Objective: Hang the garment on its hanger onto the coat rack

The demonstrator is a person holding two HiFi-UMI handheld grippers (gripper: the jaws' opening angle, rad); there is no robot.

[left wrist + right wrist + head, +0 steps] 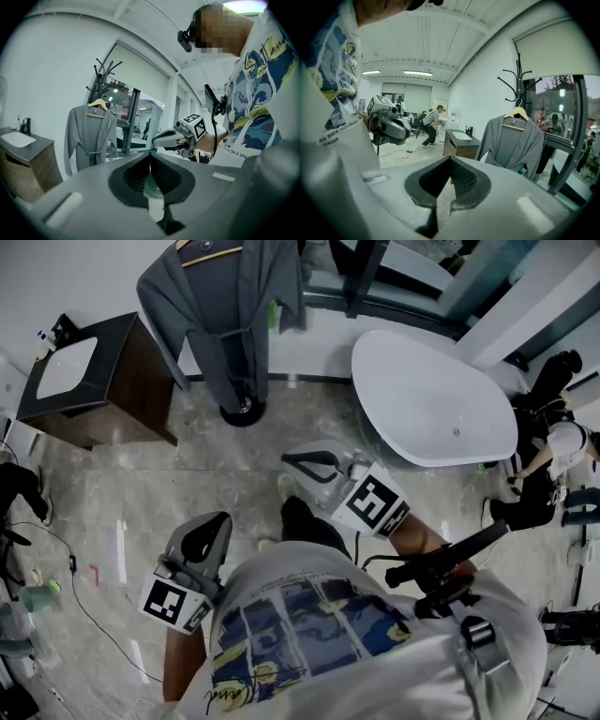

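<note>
robe (513, 145) hangs on coat rack (516, 79); only gripper views show its hooks (100, 77).

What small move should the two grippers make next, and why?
Probably no more than staying back: the grey robe already hangs by its hanger on the coat rack, and the left gripper and right gripper are shut, holding nothing.

Grey marble floor (234, 493), with cables (84, 606) trailing across it at the left. White bathtub (431, 399) by the far wall. Dark wood vanity (131, 390) with a white sink (64, 367), well apart from the tub. Plain white walls (47, 70). Tall window (123, 105) under a pale roller blind (140, 70). Ceiling strip lights (417, 73) are on, and the room is bright and evenly lit.
</note>
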